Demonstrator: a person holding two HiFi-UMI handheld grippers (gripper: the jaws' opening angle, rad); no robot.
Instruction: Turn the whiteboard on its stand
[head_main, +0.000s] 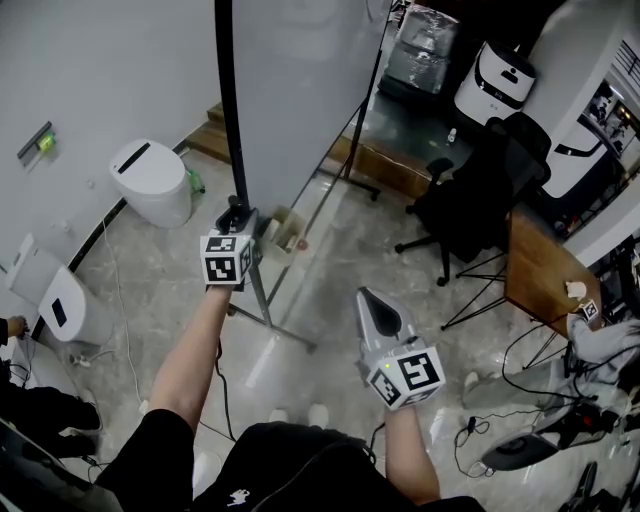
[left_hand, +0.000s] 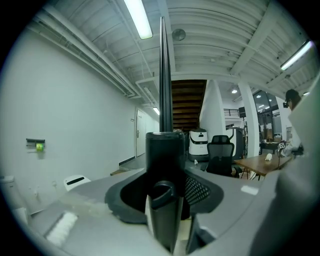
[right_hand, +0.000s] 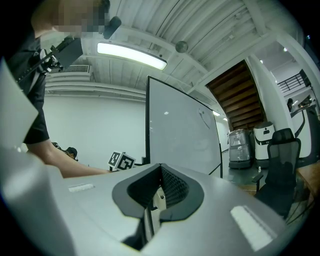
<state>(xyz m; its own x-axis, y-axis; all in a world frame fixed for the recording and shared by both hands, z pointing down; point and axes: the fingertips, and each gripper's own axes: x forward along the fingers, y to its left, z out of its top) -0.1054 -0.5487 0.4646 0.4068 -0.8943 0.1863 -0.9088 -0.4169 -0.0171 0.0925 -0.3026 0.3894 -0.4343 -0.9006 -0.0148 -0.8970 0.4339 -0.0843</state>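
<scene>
Whiteboard (head_main: 300, 90): dark-framed, upright on grey metal stand (head_main: 263, 300).

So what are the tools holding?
The left tool grips the black frame edge of the tall white whiteboard, near its bottom; the right tool holds nothing.

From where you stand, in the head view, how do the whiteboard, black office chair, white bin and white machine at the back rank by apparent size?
1. whiteboard
2. black office chair
3. white bin and white machine look about alike; the machine stands farther off, so I won't rank them.
</scene>
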